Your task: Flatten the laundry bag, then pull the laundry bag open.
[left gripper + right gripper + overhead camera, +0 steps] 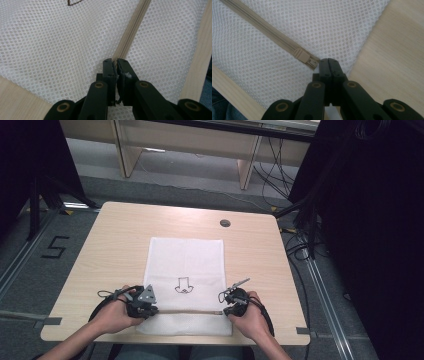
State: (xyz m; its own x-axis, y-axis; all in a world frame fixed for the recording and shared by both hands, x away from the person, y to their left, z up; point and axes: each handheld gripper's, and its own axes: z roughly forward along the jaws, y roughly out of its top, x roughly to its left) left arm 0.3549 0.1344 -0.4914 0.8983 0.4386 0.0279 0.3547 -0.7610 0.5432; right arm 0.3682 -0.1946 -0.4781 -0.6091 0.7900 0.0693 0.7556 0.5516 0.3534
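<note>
So there's one white mesh bag point(186, 270) lying flat in the middle of one light wooden table point(100, 250), reaching down to the bottom edge of the high view. One small dark line drawing point(183, 286) sits on it, a bit below frame center. One beige zipper point(185, 311) runs left to right across the lower part of the bag, between the two hands.

Two grippers, one per hand. The left gripper point(142, 304) is lower left of center in the high view, at the left end of the zipper. In the left gripper view its jaws are nearly together with just a sliver of gap, pinching the zipper tape end point(115, 63) at the tips.

The right gripper point(231, 301) is lower right of center. In the right gripper view its jaws are pressed fully together, and the one zipper slider point(302, 55) with its pull tab point(313, 61) sits just left of the tips. Can't tell whether the tab is actually caught between them.

One round hole point(225, 223) in the table, upper middle.
</note>
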